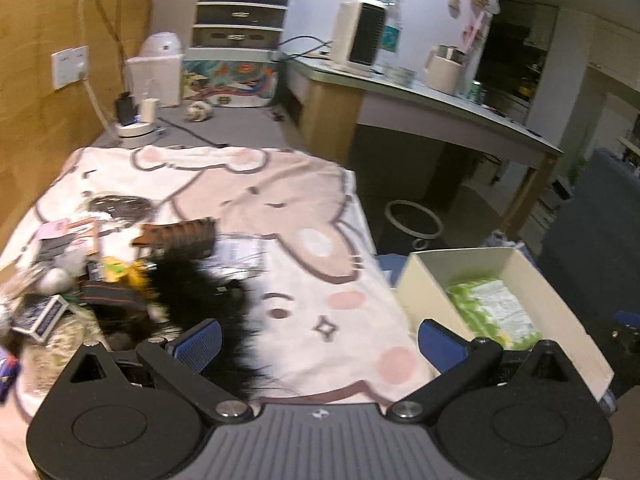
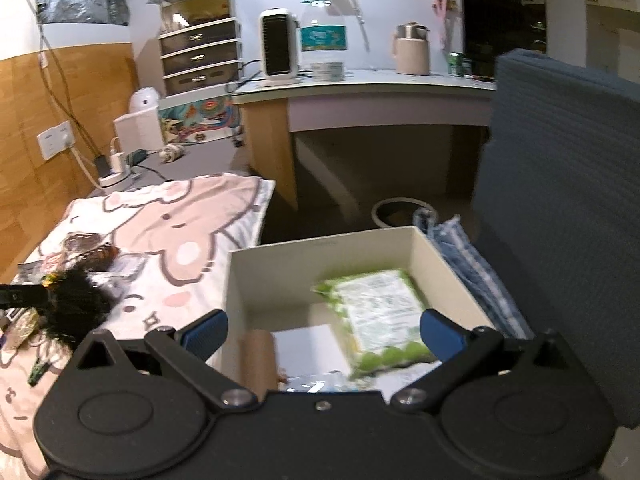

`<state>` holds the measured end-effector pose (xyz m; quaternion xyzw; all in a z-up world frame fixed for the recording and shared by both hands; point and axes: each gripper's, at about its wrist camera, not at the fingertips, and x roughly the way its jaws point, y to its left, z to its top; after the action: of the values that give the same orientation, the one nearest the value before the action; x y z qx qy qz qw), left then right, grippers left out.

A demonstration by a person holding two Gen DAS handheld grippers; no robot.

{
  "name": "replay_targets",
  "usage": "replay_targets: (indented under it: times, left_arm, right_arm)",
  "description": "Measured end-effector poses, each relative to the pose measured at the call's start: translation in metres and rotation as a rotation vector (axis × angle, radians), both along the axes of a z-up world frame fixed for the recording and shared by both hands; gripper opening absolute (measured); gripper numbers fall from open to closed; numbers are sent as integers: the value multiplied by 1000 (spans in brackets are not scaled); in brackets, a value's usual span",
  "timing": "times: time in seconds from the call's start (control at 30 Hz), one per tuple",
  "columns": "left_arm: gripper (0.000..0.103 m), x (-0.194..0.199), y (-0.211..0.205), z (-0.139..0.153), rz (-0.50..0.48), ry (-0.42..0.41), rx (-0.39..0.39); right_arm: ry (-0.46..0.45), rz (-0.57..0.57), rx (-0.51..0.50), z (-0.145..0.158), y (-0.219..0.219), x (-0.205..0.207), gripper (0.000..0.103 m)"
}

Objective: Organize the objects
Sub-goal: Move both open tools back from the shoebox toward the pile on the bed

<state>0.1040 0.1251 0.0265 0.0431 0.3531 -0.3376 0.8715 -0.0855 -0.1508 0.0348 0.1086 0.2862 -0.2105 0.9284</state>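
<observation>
Both grippers, left (image 1: 318, 338) and right (image 2: 322, 330), hang with jaws apart and empty. The right hovers over the open white cardboard box (image 2: 280, 258) holding a green-and-white packet (image 2: 380, 312); clutter (image 1: 120, 280) awaits sorting on the pink cartoon blanket (image 1: 280, 200).

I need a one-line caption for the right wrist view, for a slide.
Open right tongs above a white box holding a green packet, beside the cartoon blanket.

desk (image 2: 360, 80) at back carries heater (image 2: 279, 45), water bottle (image 2: 323, 36), kettle (image 2: 412, 50); drawer unit (image 2: 198, 56) left, blue chair (image 2: 560, 200) right
</observation>
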Motion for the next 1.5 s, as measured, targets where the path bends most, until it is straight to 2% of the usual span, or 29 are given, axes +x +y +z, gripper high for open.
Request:
replay_targets:
  times: [0.27, 0.6, 0.8, 0.97, 1.1, 1.3, 1.5]
  left_arm:
    - [103, 17, 42, -3, 70, -6, 17]
    - [103, 34, 82, -16, 133, 32, 5]
    - [103, 45, 107, -20, 210, 24, 43]
    - [103, 58, 132, -19, 291, 6, 21]
    - [103, 72, 147, -22, 343, 7, 46]
    - [103, 86, 161, -28, 351, 35, 25]
    - [103, 94, 167, -45, 363, 52, 53]
  right_arm:
    - [-3, 88, 8, -2, 39, 30, 103]
    - [-18, 182, 44, -2, 87, 56, 103]
    - [-7, 249, 49, -4, 115, 68, 103]
    - [6, 297, 47, -7, 136, 79, 103]
    - [22, 342, 85, -9, 150, 89, 103]
    - [51, 398, 87, -16, 179, 105, 103]
    - [71, 441, 81, -26, 203, 118, 103]
